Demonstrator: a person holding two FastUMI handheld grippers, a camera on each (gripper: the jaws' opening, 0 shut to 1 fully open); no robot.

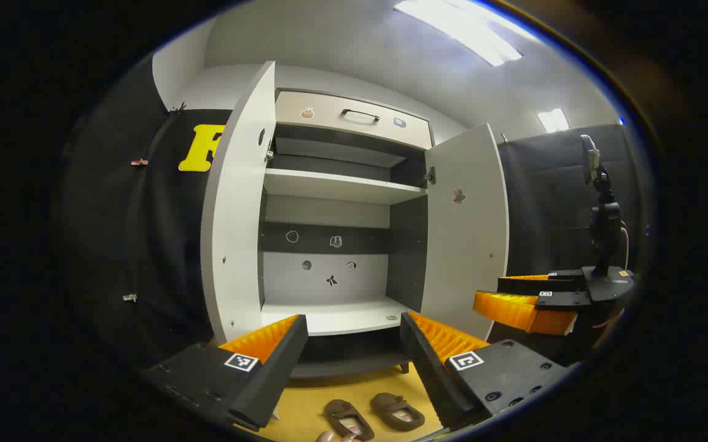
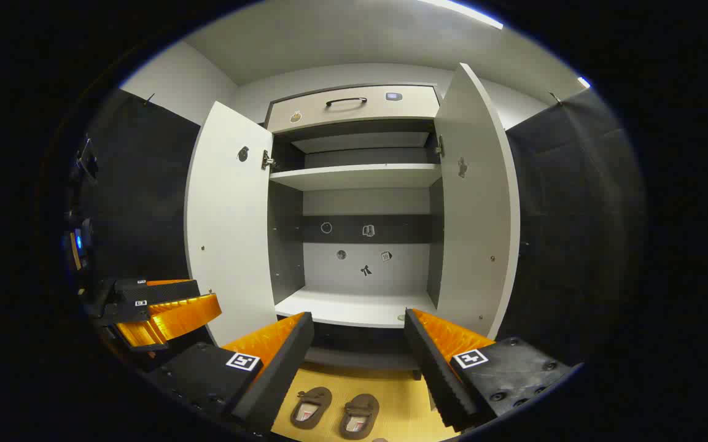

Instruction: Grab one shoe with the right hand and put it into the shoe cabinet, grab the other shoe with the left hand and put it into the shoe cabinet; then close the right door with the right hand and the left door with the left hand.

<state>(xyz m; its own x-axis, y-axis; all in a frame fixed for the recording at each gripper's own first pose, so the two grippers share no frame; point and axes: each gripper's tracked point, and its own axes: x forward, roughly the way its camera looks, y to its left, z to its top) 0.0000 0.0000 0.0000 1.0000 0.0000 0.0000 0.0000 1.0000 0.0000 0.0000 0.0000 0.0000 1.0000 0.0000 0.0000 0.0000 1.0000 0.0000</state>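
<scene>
Two brown shoes lie side by side on the yellow floor in front of the cabinet: one (image 1: 346, 419) and the other (image 1: 398, 410) in the left gripper view, and the same pair (image 2: 311, 406) (image 2: 360, 415) in the right gripper view. The white shoe cabinet (image 2: 360, 175) stands with both doors swung wide, left door (image 1: 237, 202) and right door (image 1: 465, 227). Its lower shelf (image 2: 354, 307) is bare. My left gripper (image 1: 354, 337) hangs open above the shoes. My right gripper (image 2: 358, 337) is open too, with nothing between its fingers. Each gripper shows beside the other, the right gripper (image 1: 529, 304) and the left gripper (image 2: 163, 310).
A closed drawer with a dark handle (image 2: 346, 101) tops the cabinet. Small stickers dot the cabinet's back wall (image 2: 363, 252). A black camera stand (image 1: 604, 215) rises at the right of the left gripper view. Black cloth walls flank the cabinet on both sides.
</scene>
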